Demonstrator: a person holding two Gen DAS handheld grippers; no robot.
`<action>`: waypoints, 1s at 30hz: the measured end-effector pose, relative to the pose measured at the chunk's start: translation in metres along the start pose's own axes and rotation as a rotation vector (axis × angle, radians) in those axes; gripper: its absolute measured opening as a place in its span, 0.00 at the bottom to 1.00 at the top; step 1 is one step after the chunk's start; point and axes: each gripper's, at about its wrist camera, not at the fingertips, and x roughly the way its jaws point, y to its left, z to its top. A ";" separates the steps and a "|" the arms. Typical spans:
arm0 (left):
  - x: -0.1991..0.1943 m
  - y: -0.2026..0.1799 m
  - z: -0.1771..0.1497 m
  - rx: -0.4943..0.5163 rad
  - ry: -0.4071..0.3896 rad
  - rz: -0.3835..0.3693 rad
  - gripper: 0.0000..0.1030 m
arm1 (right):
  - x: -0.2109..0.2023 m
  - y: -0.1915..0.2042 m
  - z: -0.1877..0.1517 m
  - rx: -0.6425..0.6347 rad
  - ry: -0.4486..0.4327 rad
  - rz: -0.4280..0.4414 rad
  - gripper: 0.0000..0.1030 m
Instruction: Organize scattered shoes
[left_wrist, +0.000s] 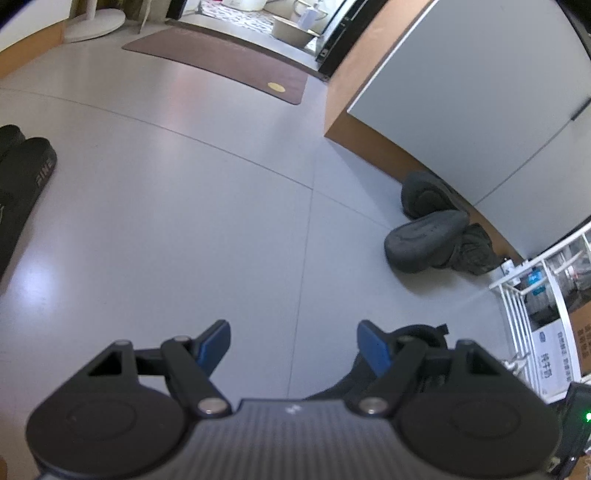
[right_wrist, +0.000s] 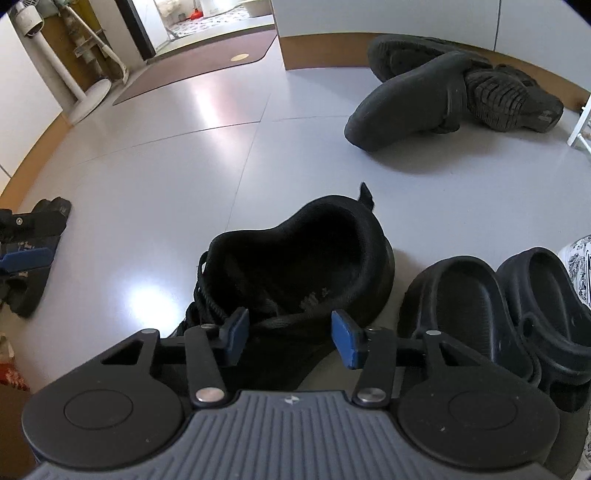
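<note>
Sneaker (right_wrist: 295, 273): stood on floor (right_wrist: 184, 166) just beside paired clogs (right_wrist: 495, 314), straddled at the laces by right gripper (right_wrist: 290, 338), jaws wide, nothing held; left gripper (left_wrist: 293, 349) likewise spread, empty; placement judged done, tumbled pile (right_wrist: 443, 96) to be fetched next.

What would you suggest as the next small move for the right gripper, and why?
Probably ease the right gripper down and close it on the black sneaker. Its fingers are open, astride the laces and tongue but not yet gripping, while the black clogs already sit paired beside it.
</note>
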 end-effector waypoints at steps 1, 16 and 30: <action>0.000 -0.001 0.000 0.001 0.001 -0.001 0.75 | -0.002 -0.001 0.000 -0.010 0.001 0.000 0.43; 0.002 0.001 -0.002 0.001 0.029 -0.022 0.75 | -0.020 -0.001 -0.009 -0.030 -0.015 -0.036 0.90; -0.012 0.034 0.004 -0.015 0.030 -0.015 0.75 | 0.041 0.032 -0.011 -0.062 0.064 -0.150 0.91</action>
